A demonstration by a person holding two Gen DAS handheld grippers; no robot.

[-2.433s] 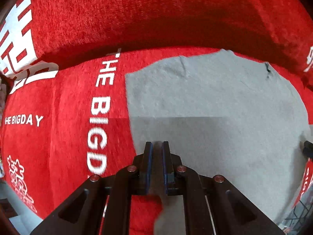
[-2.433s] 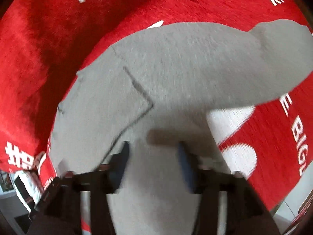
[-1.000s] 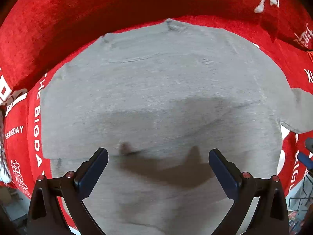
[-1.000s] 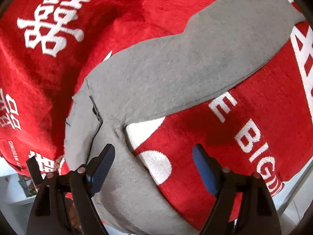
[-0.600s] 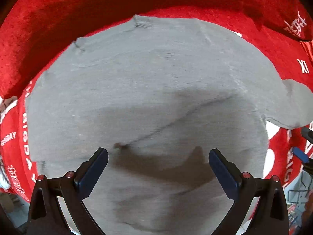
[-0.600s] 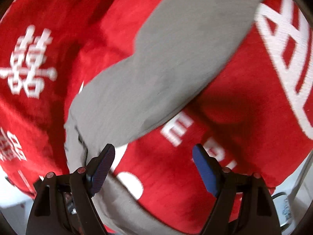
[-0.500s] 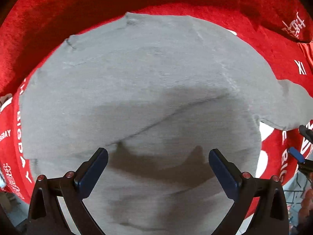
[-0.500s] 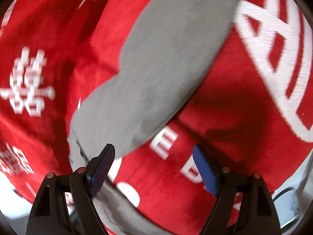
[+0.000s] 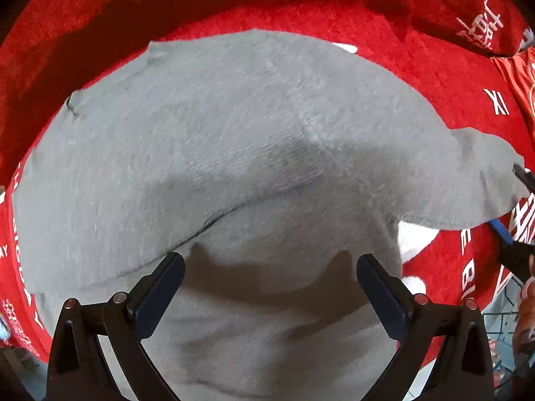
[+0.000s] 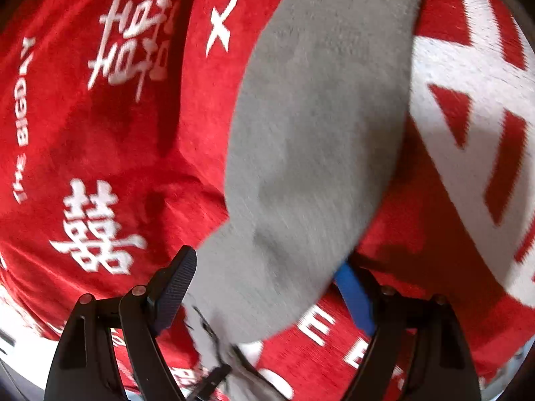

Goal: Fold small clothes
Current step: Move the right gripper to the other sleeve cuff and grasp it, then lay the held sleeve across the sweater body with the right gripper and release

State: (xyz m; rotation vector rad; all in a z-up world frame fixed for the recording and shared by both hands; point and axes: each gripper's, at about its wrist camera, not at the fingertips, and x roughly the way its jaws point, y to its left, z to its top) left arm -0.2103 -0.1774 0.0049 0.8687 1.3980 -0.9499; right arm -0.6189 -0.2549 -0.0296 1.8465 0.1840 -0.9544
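Observation:
A small grey garment (image 9: 234,153) lies flat on a red cloth (image 9: 418,67) with white lettering. Its left side is folded over the body along a slanting edge. My left gripper (image 9: 269,264) hangs open above the body, pointing straight down, with nothing between its fingers. The garment's sleeve (image 9: 481,180) reaches out to the right. In the right wrist view this sleeve (image 10: 317,133) runs up the picture. My right gripper (image 10: 267,260) stands open astride its near end. The sleeve's edge covers part of the blue right pad (image 10: 354,294). That gripper (image 9: 513,204) shows at the left view's right edge.
The red cloth (image 10: 100,133) covers the whole work surface and rises in a dark fold (image 9: 167,10) behind the garment. A hand (image 9: 525,307) shows at the left view's right edge. Pale floor (image 9: 414,387) lies past the cloth's near edge.
The left gripper, earlier shut on the garment, stands open and has slid right over the body. The right gripper has rolled and come over the sleeve, which now lies between its fingers.

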